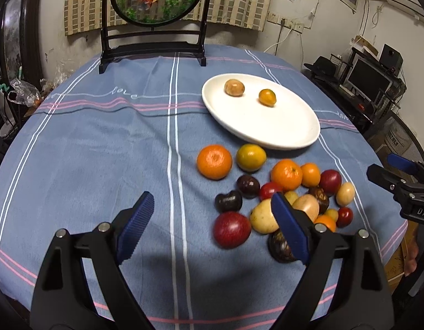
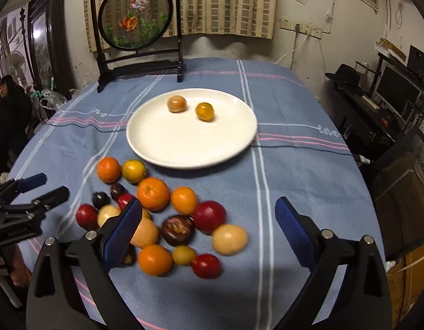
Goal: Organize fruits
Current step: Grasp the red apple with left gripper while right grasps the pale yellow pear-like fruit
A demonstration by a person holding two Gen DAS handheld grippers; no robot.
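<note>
Both tools hung with jaws apart and empty: the left tool (image 1: 212,228) over bare cloth beside the fruit pile (image 1: 283,192), the right tool (image 2: 209,231) above that pile. Beyond lay the plate (image 2: 184,148) with two small fruits (image 2: 177,104). A framed screen (image 2: 134,13) stood at the desk's (image 2: 308,192) far edge; open cloth lay left and right.

White plate (image 2: 156,143); blue tablecloth (image 2: 294,181), pink-white stripes; blue gripper pads (image 2: 290,227).
</note>
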